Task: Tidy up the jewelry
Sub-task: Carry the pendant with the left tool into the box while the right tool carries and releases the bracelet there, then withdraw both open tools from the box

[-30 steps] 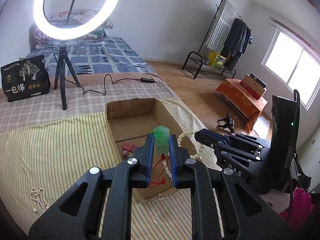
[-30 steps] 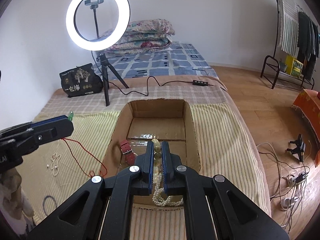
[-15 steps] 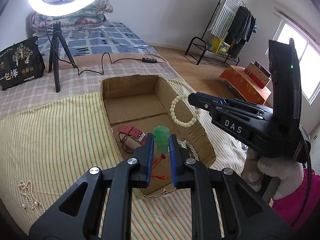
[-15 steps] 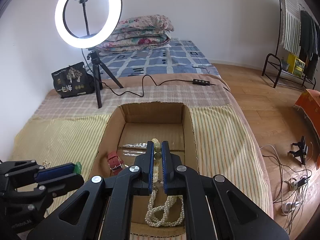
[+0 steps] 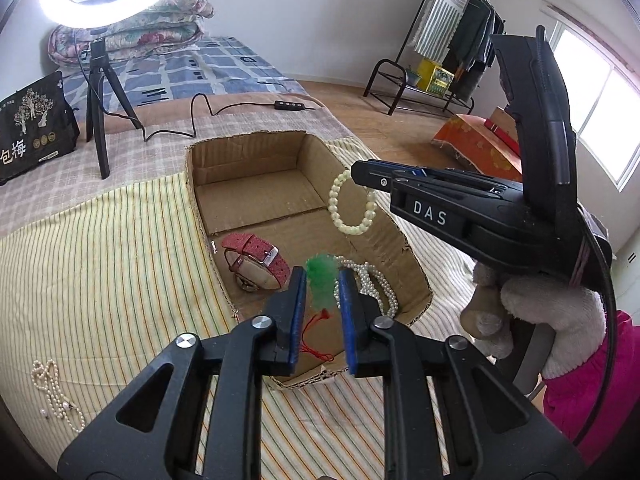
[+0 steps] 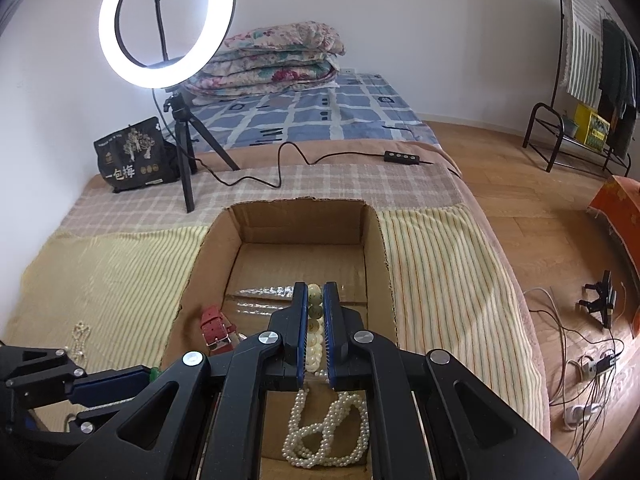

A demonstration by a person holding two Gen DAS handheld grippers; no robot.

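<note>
An open cardboard box (image 5: 404, 240) lies on the striped cloth. Inside it are a red-strapped watch (image 5: 256, 264) and a heap of white pearl strands (image 5: 376, 288). My left gripper (image 5: 322, 284) stands over the box's near end with its jaws spread, and a blurred green jade pendant (image 5: 322, 280) on a red cord (image 5: 316, 332) sits between them. My right gripper (image 6: 315, 300) is shut on a pale beaded bracelet (image 6: 314, 320), which hangs over the box in the left wrist view (image 5: 352, 204). The pearls (image 6: 324, 432) and watch (image 6: 216, 332) show below it.
A loose pearl necklace (image 5: 52, 392) lies on the cloth left of the box. A ring light on a tripod (image 6: 180, 152), a black bag (image 6: 134, 156) and a cable with a switch (image 6: 404, 158) stand behind the box. The bed edge drops to the floor on the right.
My left gripper's jaws have spread apart around the green pendant, now blurred. Both grippers moved in over the box, the right one carrying the bracelet.
</note>
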